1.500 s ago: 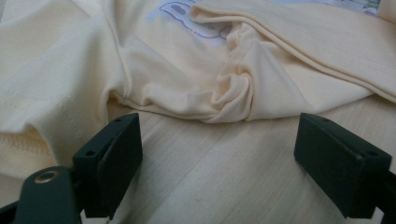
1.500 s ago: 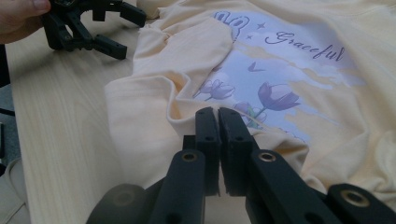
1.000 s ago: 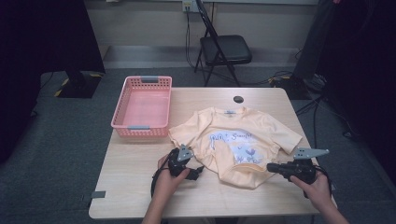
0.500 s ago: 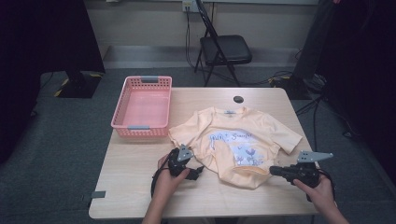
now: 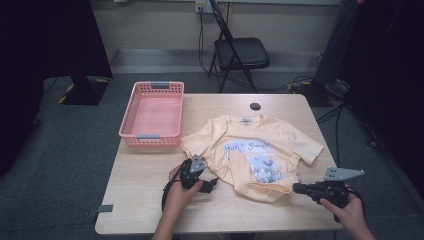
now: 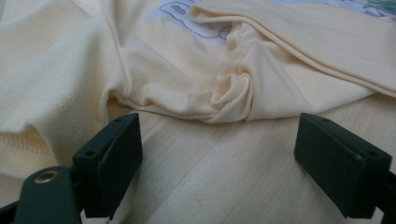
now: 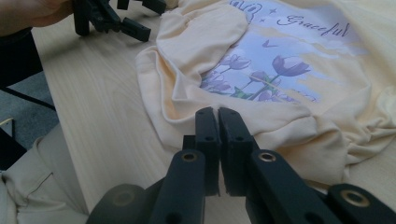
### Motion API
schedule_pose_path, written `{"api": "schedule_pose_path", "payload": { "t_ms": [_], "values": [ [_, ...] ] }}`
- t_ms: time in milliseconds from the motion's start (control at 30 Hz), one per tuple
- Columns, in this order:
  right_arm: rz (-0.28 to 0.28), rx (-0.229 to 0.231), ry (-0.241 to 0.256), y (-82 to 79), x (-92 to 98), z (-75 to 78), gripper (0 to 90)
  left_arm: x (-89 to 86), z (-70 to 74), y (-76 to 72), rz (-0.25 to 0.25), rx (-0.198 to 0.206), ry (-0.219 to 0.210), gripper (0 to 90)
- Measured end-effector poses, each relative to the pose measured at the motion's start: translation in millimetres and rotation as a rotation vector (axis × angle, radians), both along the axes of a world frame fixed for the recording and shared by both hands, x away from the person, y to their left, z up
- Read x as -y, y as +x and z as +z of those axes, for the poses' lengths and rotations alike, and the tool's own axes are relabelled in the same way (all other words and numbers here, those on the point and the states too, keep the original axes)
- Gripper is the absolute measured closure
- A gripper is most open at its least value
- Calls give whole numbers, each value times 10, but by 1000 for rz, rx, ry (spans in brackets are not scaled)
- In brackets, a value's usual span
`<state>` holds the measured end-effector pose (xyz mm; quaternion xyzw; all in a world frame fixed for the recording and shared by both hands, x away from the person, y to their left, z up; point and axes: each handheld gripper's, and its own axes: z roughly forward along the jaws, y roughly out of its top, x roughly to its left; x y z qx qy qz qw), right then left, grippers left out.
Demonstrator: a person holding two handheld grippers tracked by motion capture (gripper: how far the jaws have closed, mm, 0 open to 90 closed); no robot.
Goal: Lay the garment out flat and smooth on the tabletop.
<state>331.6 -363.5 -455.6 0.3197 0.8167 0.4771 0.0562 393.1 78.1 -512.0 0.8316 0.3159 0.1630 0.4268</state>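
High view: yellow T-shirt (image 5: 252, 155) spread on bench (image 5: 140, 200), hem toward person. Left tongs (image 5: 212, 183) held apart just beside bunched hem corner; right tongs (image 5: 296, 188) closed, empty, just off opposite corner.

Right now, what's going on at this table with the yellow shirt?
A person works a pale yellow T-shirt lying print side up on a wooden table, a hand-held gripper in each hand. The left gripper has its jaws wide open at the shirt's rumpled edge. The right gripper has its jaws closed, with nothing between them, at the folded-up bottom hem. A pink basket sits off to the side.
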Motion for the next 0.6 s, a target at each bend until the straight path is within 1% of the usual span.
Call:
{"api": "schedule_pose_path", "payload": {
  "t_ms": [233,600],
  "values": [
    [1,-1,10,-81,47,-2,875,0,0,0,0,0,1,152],
    [-5,-4,12,-198,161,-5,875,0,0,1,0,0,0,152]
  ]
}}
